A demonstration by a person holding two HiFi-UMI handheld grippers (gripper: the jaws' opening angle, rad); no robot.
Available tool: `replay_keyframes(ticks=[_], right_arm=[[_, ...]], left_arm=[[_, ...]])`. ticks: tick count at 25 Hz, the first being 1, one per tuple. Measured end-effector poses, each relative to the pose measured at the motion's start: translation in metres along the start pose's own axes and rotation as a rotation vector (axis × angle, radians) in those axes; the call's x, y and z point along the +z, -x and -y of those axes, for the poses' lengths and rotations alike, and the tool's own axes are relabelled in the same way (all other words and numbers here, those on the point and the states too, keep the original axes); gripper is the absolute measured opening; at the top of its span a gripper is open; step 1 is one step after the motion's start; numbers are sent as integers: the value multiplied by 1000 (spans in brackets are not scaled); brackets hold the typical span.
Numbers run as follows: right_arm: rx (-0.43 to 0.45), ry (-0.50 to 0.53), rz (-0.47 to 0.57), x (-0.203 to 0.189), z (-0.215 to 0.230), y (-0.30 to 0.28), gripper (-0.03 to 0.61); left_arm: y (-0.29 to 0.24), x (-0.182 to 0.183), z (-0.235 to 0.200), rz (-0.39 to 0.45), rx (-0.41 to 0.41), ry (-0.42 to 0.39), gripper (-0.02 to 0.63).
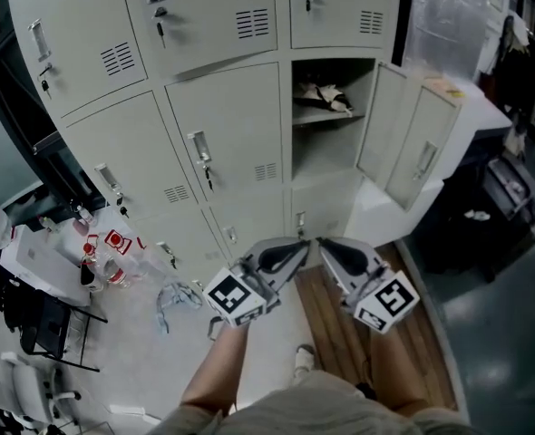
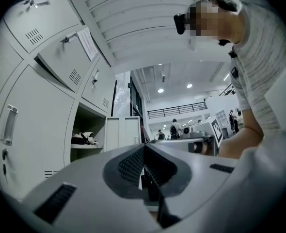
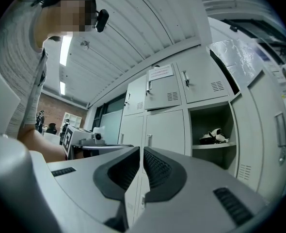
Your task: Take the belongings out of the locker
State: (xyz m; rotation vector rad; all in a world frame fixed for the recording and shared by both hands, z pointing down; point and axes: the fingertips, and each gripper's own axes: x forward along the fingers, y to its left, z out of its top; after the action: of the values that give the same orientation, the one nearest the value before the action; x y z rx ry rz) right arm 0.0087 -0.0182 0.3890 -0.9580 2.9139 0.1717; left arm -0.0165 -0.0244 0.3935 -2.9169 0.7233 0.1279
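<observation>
- Below the open locker (image 1: 329,157), left tongs (image 1: 296,246) and right tongs (image 1: 327,245) hang closed and empty, not yet reaching.
- The belongings (image 1: 322,96) lie on its shelf (image 1: 315,116), door (image 1: 403,139) swung aside for access.

Belongings (image 1: 320,95) lie on a shelf (image 1: 329,115) inside the locker (image 1: 326,159), door (image 1: 403,134) at right.

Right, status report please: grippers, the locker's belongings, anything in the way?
Left gripper shut, empty. Right gripper shut, empty. Belongings inside open locker, untouched. Door swung aside, nothing blocking.
</observation>
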Motion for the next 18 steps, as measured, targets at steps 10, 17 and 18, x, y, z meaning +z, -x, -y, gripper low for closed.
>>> replay_keyframes(ticks=[10,17,18], right_arm=[[45,21,-27,5,89,-22,3],[67,48,-39,5,125,-39,25],[68,51,-39,6,129,-42,28]], left_arm=[[-70,13,-64,-5,25,-16,3],[-99,12,-95,-12,49,-37,3],[-102,12,-100,-16,54,-36,3]])
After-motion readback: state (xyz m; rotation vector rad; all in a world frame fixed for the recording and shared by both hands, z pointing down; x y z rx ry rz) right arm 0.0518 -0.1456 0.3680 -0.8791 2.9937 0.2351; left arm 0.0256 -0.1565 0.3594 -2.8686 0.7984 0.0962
